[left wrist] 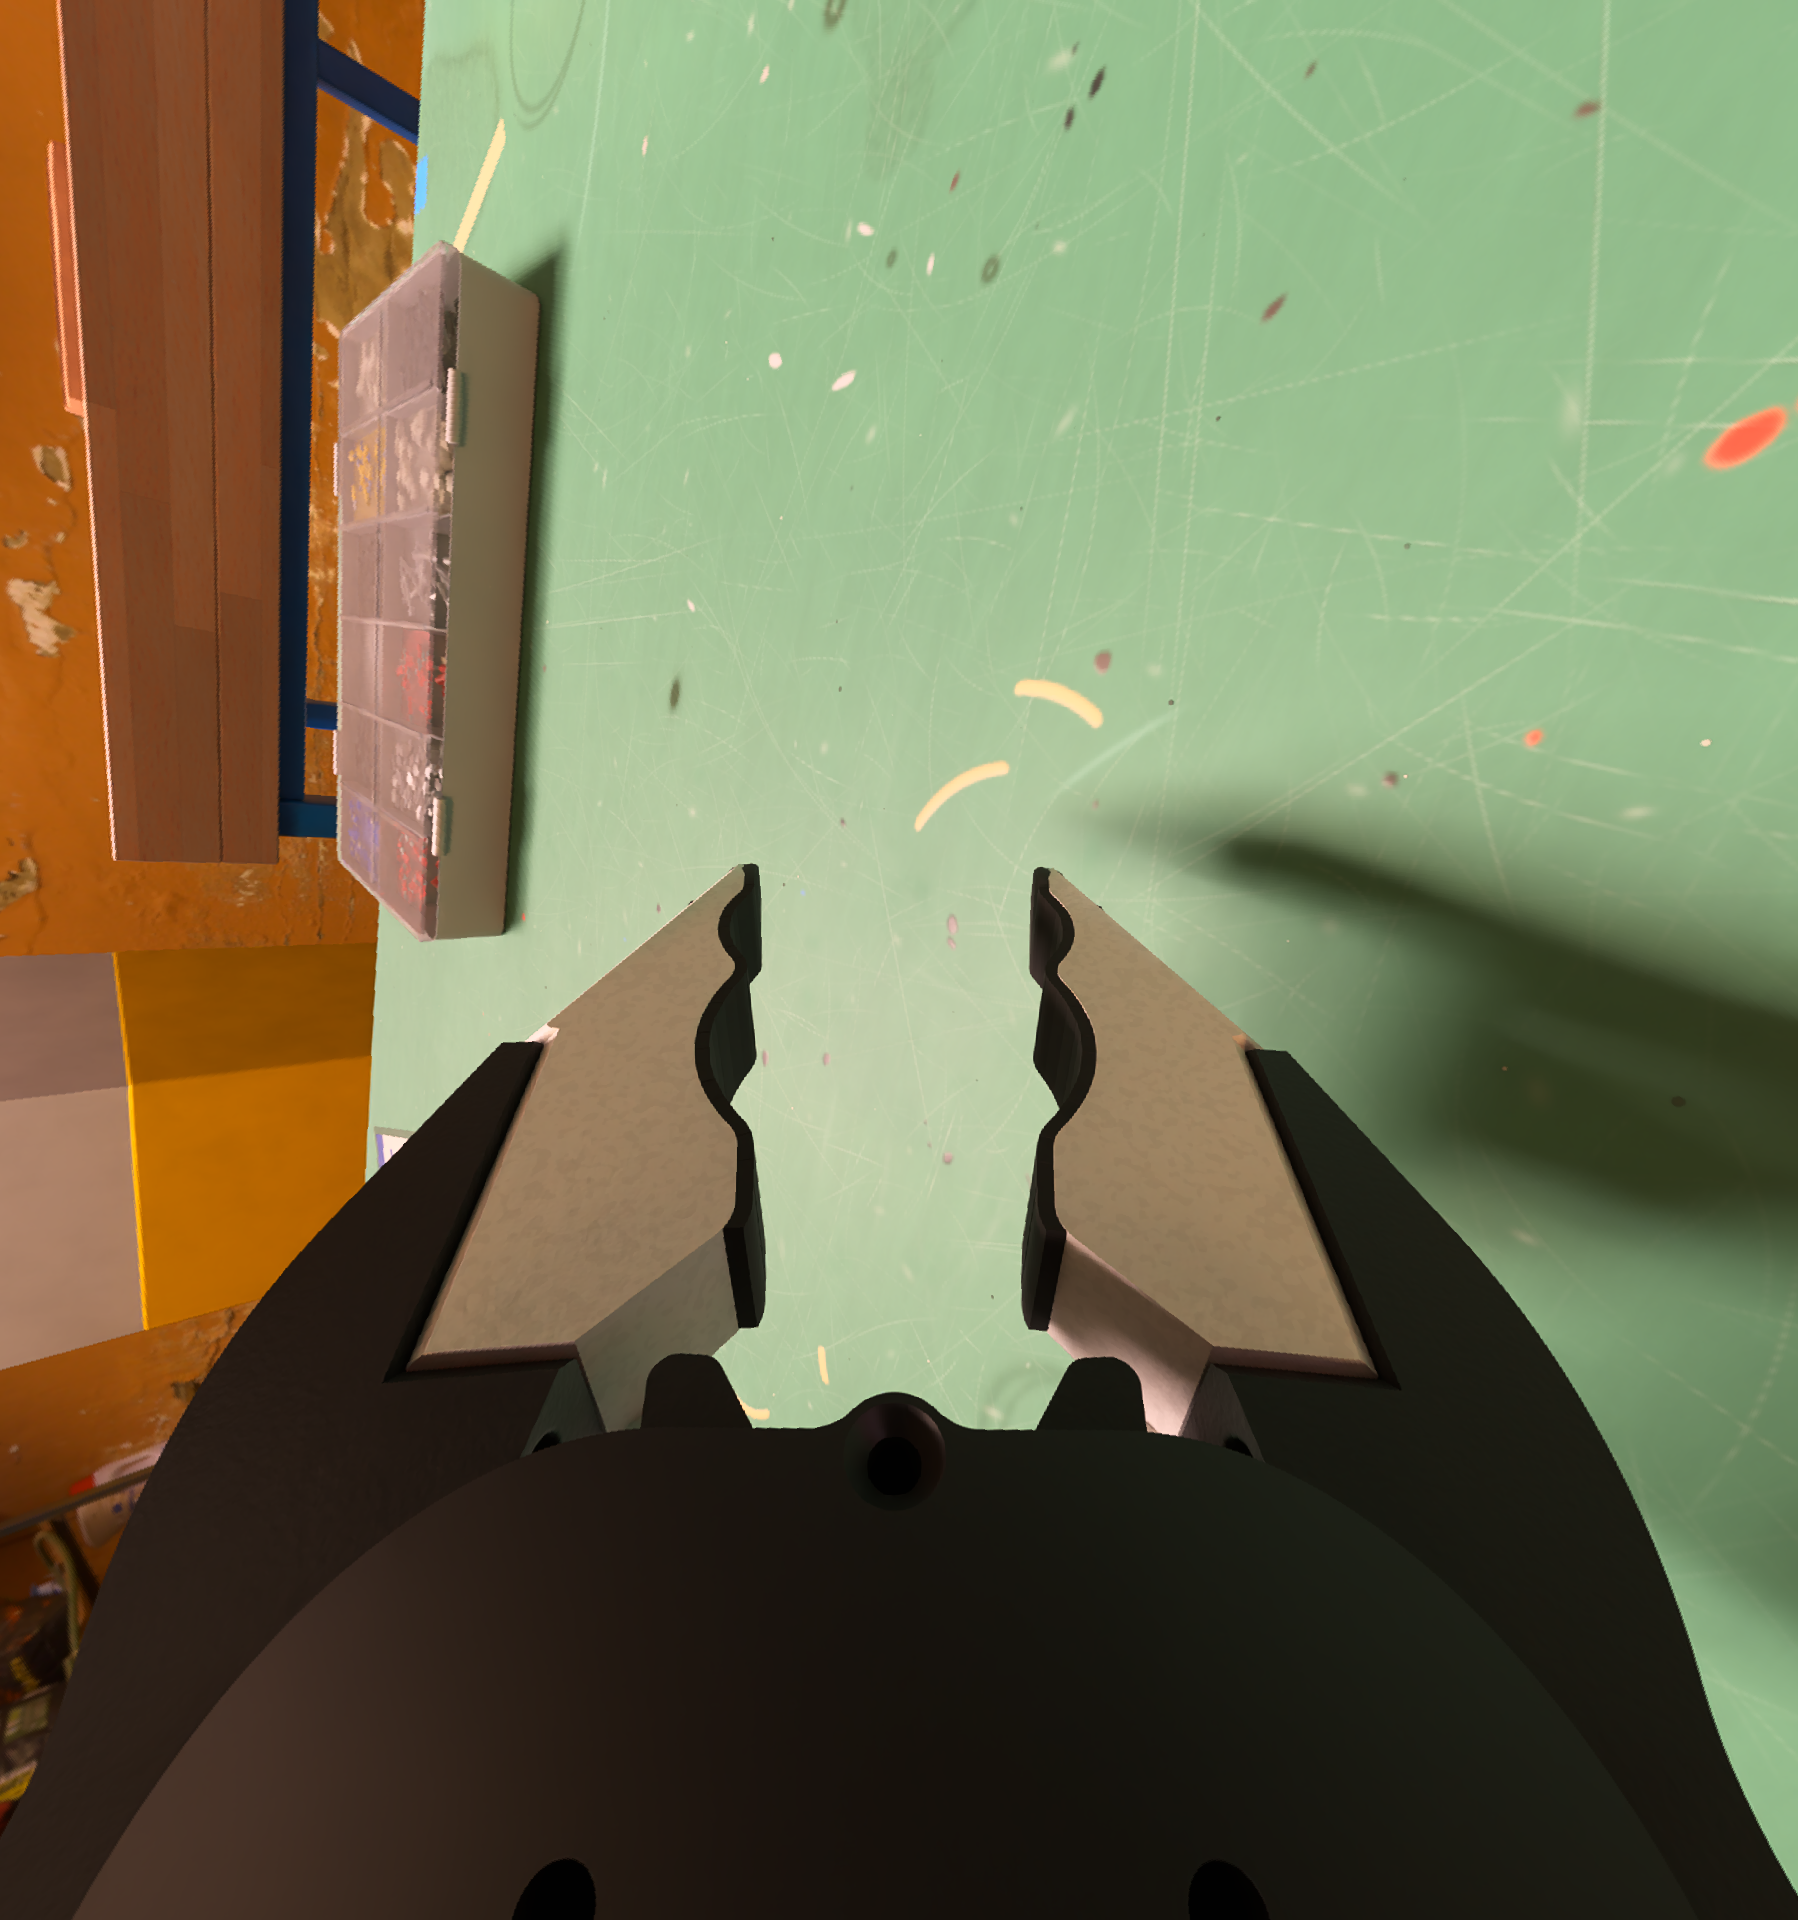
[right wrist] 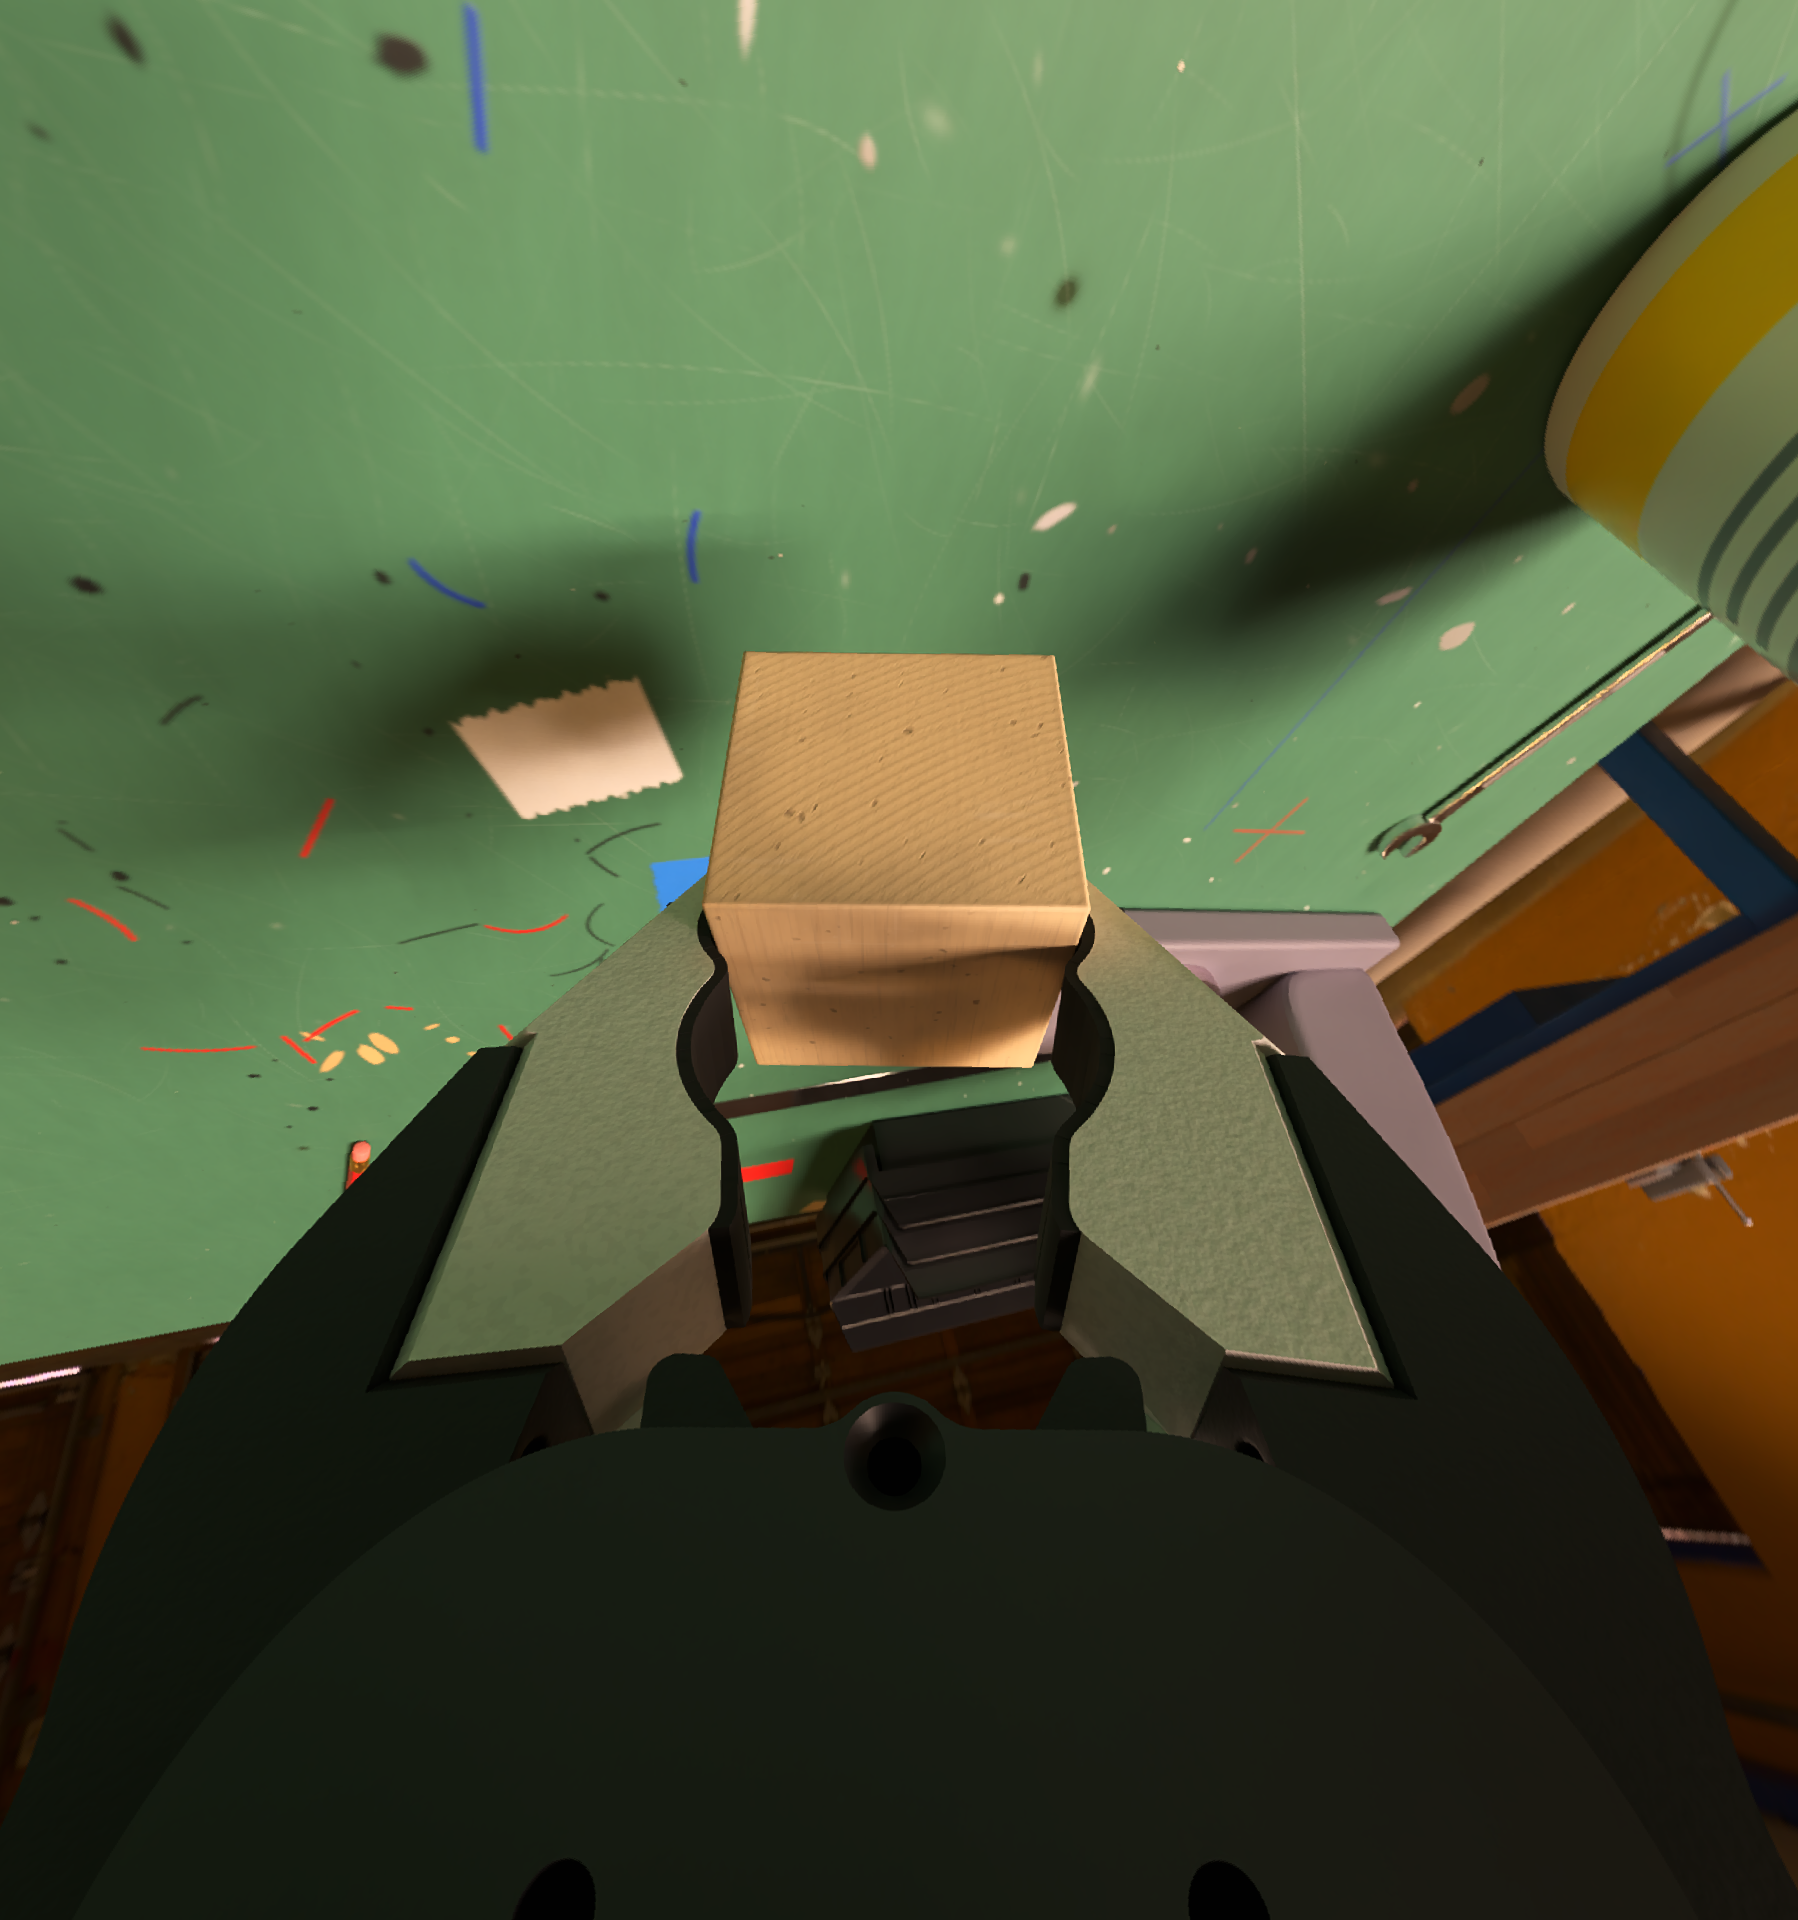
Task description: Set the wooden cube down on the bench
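right gripper (right wrist: 895,987) clamped on the wooden cube (right wrist: 895,831) above the bench (right wrist: 251,364) — looks stiff, light, flat-sided — left gripper (left wrist: 893,1039) spread, empty.

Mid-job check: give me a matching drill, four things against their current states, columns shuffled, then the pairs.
1. light wooden cube
2. left gripper
3. clear plastic compartment organizer box
4. slim metal wrench

A. lying on the green bench near its edge
B. open, nothing between the fingers
C. clamped in the right gripper
D. lid closed, by the bench edge

Pairs: 1-C, 2-B, 3-D, 4-A
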Motion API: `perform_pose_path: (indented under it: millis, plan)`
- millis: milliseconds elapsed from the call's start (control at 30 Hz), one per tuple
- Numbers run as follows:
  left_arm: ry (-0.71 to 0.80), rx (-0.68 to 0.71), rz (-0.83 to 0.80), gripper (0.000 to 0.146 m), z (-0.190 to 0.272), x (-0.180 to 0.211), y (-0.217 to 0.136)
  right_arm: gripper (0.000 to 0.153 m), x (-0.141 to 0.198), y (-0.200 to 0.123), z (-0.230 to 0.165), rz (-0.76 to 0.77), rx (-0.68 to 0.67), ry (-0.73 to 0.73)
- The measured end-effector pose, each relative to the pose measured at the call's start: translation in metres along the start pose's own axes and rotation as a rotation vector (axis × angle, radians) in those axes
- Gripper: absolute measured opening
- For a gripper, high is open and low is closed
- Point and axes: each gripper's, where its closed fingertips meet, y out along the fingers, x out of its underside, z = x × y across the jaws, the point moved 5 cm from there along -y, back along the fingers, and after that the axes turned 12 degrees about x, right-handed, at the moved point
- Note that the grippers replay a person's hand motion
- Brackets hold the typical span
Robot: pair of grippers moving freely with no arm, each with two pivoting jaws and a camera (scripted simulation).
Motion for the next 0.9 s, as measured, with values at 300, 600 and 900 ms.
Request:
perform_pose_path:
  millis: [300, 600, 900]
  plan:
    - [0.004, 0.025, 0.002, 0.053, 0.005, 0.0, 0.001, 0.06, -0.021, 0.036, -0.016, -0.105, -0.098, -0.013]
    - [-0.01, 0.04, -0.005, 0.054, 0.005, 0.001, 0.003, 0.06, -0.025, 0.061, -0.023, -0.037, -0.318, 0.108]
    - [-0.011, 0.056, -0.015, 0.054, 0.006, 0.003, 0.004, 0.083, -0.002, 0.005, 0.002, -0.069, -0.229, 0.232]
